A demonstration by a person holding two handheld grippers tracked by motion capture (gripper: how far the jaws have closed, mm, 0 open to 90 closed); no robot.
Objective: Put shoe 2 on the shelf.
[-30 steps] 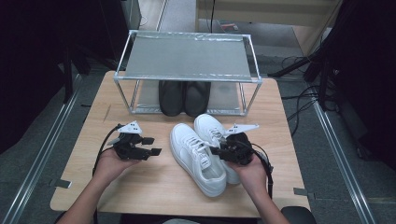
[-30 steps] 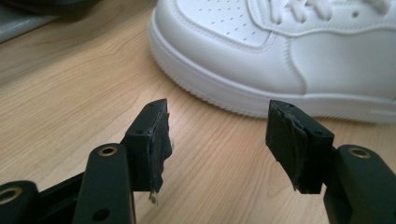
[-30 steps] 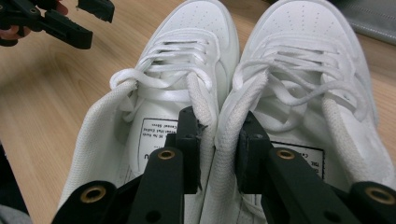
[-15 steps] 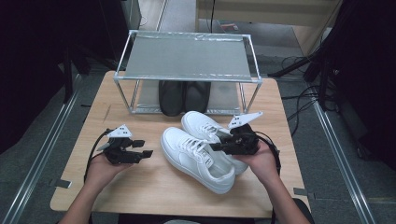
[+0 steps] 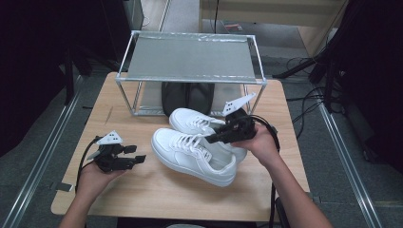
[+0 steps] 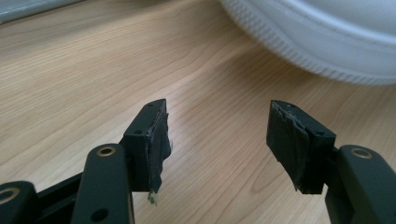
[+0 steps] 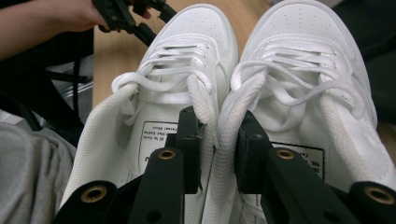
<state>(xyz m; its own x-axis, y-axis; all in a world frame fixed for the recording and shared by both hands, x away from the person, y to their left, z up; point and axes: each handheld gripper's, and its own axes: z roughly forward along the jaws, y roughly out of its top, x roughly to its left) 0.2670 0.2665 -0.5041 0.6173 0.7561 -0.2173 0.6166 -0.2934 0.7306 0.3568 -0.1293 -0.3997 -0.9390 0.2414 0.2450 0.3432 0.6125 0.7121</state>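
Note:
Two white sneakers (image 5: 192, 154) lie side by side in the middle of the wooden table (image 5: 142, 194), toes toward the left. My right gripper (image 5: 211, 137) is shut on their two inner collars, pinching them together. In the right gripper view the jaws (image 7: 217, 135) clamp the padded edges of the left sneaker (image 7: 187, 60) and the right sneaker (image 7: 303, 60). My left gripper (image 5: 138, 160) stands open and holds nothing, low over the table to the left of the shoes. In the left gripper view (image 6: 217, 135) a white sneaker sole (image 6: 327, 42) lies just ahead.
A metal-framed shelf rack (image 5: 190, 57) stands at the back of the table, with a pair of dark shoes (image 5: 187, 97) under it. Bare wood lies at the front left and front right. Cables trail off the right edge.
My right hand has risen and carried the pinched pair toward the rack, swinging the toes to the left. My left hand has slid away to the left, staying open.

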